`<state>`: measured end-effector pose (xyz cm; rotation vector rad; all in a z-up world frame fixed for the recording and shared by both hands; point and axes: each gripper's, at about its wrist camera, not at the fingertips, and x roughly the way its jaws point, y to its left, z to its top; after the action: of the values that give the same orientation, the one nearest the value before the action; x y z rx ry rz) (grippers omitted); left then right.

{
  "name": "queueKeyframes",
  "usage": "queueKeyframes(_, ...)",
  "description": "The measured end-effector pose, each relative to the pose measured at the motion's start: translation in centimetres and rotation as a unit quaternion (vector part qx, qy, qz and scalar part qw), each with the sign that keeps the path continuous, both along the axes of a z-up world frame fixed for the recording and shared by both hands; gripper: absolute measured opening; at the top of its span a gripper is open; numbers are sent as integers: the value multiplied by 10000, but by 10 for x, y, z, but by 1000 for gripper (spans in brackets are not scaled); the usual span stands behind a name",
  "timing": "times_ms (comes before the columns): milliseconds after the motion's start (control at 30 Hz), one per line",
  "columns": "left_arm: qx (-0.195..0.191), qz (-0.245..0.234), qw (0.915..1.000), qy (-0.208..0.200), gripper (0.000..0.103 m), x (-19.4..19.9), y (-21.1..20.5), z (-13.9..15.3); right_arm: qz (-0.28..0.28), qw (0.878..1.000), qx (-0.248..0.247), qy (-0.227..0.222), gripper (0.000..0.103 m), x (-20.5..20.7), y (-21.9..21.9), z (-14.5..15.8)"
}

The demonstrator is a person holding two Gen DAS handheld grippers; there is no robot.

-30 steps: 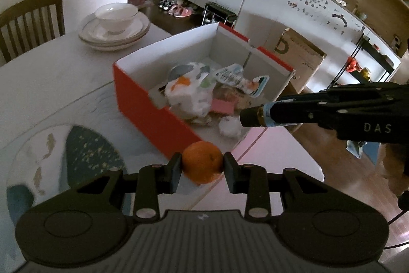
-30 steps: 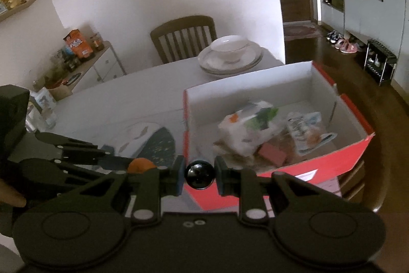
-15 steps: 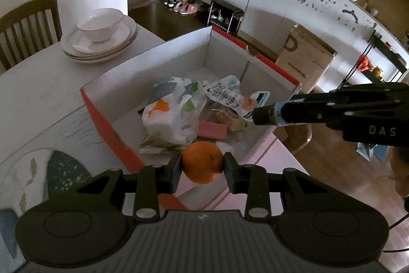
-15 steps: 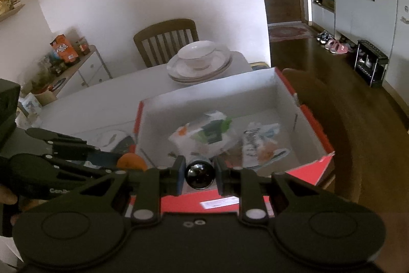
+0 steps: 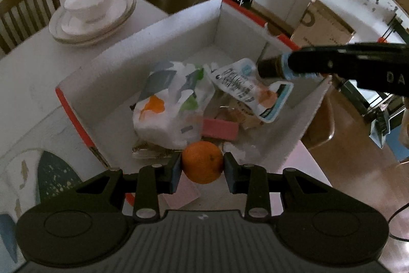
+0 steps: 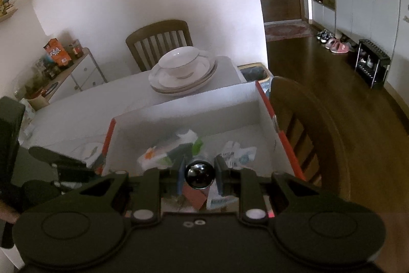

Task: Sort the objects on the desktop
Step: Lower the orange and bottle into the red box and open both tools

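My left gripper [image 5: 202, 165] is shut on an orange [image 5: 202, 162] and holds it over the near edge of the open red-and-white box [image 5: 166, 35]. My right gripper [image 6: 199, 172] is shut on a dark cylindrical object with a glossy round end [image 6: 199, 172], held over the same box [image 6: 186, 106]. In the left wrist view this dark cylinder [image 5: 271, 67] reaches in from the right above the box. The box holds a white plastic bag [image 5: 171, 104], a printed pouch [image 5: 250, 91] and a pink block [image 5: 219, 129].
A bowl on stacked plates [image 5: 89, 14] sits on the white table [image 5: 30, 73] beyond the box, also in the right wrist view [image 6: 182, 71]. A wooden chair [image 6: 161, 39] stands behind the table, another chair [image 6: 309, 134] to the box's right. A patterned mat [image 5: 48, 170] lies left.
Both grippers have moved forward over the box, carrying the orange and the dark cylinder with them. The box now fills more of both views.
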<state>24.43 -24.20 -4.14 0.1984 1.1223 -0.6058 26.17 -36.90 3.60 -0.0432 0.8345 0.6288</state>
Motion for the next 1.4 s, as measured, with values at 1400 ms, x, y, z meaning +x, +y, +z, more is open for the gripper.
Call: queueKeyframes(1400, 740, -168, 9942, 764, 37, 32, -30, -58, -74, 9928, -865, 824, 29, 111, 67, -85)
